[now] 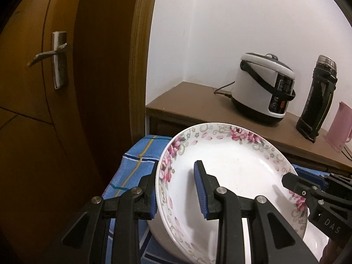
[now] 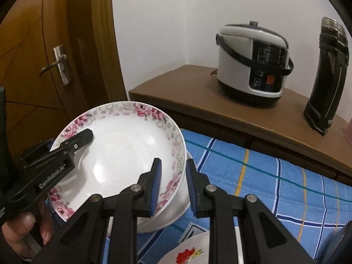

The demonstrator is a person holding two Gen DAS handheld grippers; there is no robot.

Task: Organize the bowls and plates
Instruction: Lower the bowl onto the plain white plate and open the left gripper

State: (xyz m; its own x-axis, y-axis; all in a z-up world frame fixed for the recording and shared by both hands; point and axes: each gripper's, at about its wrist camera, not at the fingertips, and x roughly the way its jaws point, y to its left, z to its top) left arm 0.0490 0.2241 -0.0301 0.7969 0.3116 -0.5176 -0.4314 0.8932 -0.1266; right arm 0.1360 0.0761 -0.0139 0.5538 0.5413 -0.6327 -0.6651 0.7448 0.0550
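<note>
Left wrist view: floral plate [image 1: 231, 176] held over a white bowl [image 1: 160, 233] above the blue checked cloth [image 1: 136, 165], left tongs [image 1: 176, 195] clamped on one rim, right tongs [image 2: 172, 184] clamped on the opposite rim. Stacking looks underway; another plate [image 2: 187, 253] with a red flower waits below.

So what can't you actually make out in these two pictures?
- White bowl under the floral plate: its inside, covered by the plate in both views.
- Red-flower plate: cut off by the right view's bottom edge.
- Pink jug: cut by the left view's edge.
</note>
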